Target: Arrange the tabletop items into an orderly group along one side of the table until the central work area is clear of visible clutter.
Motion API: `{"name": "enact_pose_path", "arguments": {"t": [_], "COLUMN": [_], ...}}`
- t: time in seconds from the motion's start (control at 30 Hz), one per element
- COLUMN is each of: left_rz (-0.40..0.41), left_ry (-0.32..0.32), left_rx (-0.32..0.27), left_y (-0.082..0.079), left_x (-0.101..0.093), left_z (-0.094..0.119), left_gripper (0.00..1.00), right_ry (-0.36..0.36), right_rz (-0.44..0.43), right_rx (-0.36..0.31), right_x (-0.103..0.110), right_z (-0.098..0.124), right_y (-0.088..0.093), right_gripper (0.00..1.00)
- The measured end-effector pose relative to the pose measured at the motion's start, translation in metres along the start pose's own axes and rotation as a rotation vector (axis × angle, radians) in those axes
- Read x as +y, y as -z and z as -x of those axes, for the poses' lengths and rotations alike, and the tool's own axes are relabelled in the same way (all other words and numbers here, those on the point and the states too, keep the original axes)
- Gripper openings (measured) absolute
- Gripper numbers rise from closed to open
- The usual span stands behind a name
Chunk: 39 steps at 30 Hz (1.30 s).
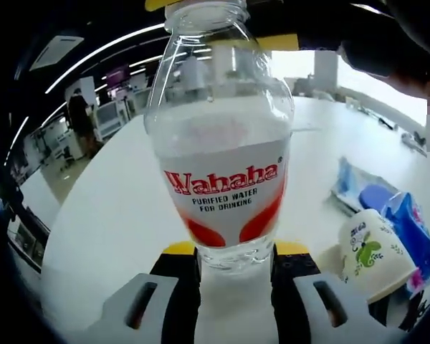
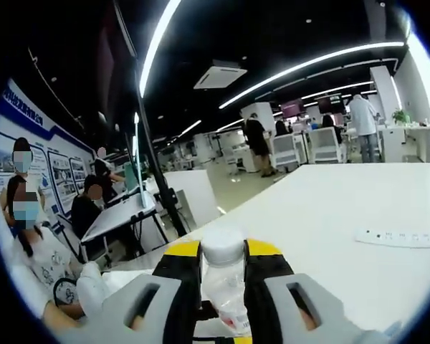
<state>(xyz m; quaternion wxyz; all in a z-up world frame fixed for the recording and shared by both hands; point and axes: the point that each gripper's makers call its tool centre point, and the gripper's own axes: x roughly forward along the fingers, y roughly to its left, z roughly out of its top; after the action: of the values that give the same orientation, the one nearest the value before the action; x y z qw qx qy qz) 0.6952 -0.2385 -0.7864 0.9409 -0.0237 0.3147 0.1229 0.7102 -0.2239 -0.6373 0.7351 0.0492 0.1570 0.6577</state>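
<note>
Clear glossy plastic bottle (image 1: 226, 136), matt table (image 1: 122, 215)

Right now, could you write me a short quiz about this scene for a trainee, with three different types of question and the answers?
1. True or false: the left gripper is shut on a Wahaha water bottle.
2. Multiple choice: what lies on the white table in the right gripper view? A) a white power strip B) a red mug C) a laptop
3. Fill in: in the left gripper view, a white paper cup leans against a blue ____ pack.

Key: 1 true. 2 A. 3 tissue; the pack's contents are a judgement from its look.
</note>
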Motion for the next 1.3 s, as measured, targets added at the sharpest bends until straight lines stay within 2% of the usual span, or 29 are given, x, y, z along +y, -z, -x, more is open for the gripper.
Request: {"name": "enact_pose_path", "arguments": {"t": [0.3,0.53,0.87,1.1,1.3], "left_rz": [0.018,0.011,-0.022,-0.01,-0.017], "left_ry": [0.002,0.002,0.01,0.011,0.017], "left_rx": [0.015,0.009,-0.031,-0.031,-0.009], "left_y": [0.007,0.005,0.006,0.008,0.009], "left_x": [0.0,0.0,0.001,0.003,0.004], "left_z": [-0.002,-0.003,-0.008,-0.016,-0.018], "left_gripper": [0.34,0.34,0.34,0.35,0.35], "right_ry": [-0.005,0.007,-0.015,-0.014,-0.015], "right_rz": [0.007,0.008,0.031,0.044,0.062], "right_rx": [0.012,-0.003,-0.037,-0.042,-0.036], "right_x": [0.0,-0.004,-0.004,-0.007,-0.005], "right_z": [-0.001,0.001,0.007,0.006,0.004], "right_y": [0.009,0.006,0.011,0.01,0.012], "right_gripper": [0.18,0.18,0.18,0.18,0.18]}}
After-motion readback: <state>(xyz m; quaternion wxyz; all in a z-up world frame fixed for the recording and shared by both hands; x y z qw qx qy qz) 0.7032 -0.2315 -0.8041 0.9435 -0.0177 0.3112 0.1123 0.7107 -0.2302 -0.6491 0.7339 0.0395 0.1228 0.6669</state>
